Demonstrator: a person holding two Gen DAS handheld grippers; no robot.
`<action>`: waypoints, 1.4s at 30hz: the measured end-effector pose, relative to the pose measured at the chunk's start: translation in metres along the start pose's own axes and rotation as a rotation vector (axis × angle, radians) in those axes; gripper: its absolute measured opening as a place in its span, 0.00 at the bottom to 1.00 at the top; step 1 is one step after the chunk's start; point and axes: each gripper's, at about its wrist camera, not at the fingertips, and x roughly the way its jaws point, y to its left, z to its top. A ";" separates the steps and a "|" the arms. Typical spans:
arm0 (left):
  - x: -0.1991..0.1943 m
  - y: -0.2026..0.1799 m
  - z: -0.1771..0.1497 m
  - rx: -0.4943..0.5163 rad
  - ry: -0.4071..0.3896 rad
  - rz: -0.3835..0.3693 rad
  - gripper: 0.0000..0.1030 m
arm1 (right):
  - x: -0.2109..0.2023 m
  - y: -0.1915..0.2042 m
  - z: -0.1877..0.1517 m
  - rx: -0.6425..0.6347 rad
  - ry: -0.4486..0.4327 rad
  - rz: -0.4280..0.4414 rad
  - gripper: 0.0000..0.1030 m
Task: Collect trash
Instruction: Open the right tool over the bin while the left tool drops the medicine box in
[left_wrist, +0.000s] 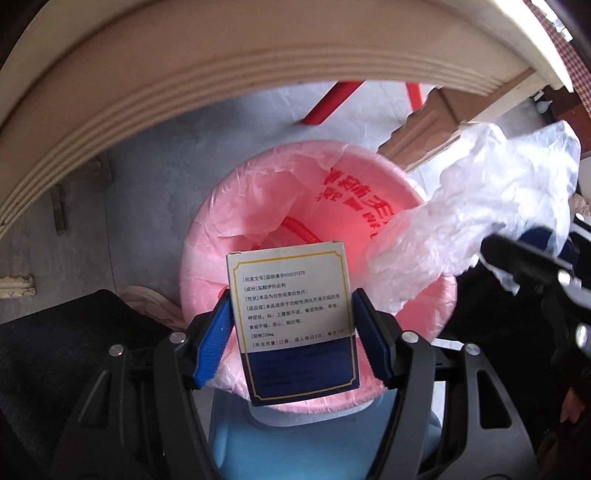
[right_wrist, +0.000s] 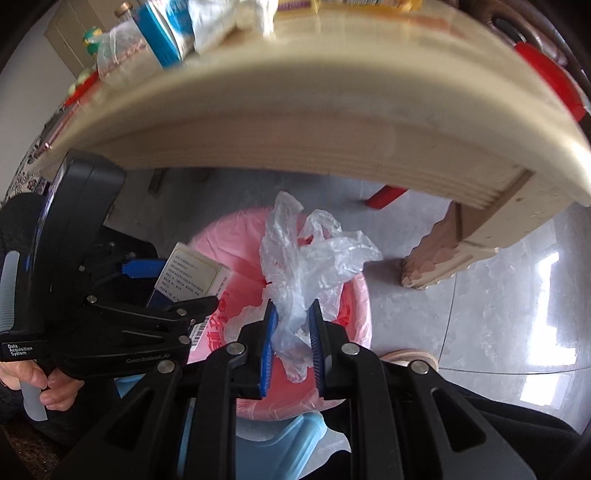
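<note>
My left gripper is shut on a white and blue medicine box and holds it above the open mouth of a blue bin lined with a pink bag. My right gripper is shut on a crumpled clear plastic bag, held over the same bin. In the left wrist view the plastic bag hangs at the right, over the bin's rim. In the right wrist view the left gripper and its box are at the left.
A cream table edge arches overhead, with its carved leg to the right of the bin. Bottles and wrappers lie on the tabletop. A red stool leg stands behind the bin on grey tile floor.
</note>
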 end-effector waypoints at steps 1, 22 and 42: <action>0.004 0.001 0.002 -0.001 0.009 -0.001 0.61 | 0.005 0.000 0.001 0.000 0.014 0.006 0.17; 0.058 0.011 0.015 -0.034 0.168 0.063 0.78 | 0.068 -0.006 0.007 -0.006 0.183 0.026 0.45; 0.051 0.014 0.016 -0.036 0.155 0.092 0.80 | 0.070 -0.017 0.008 0.055 0.177 0.041 0.54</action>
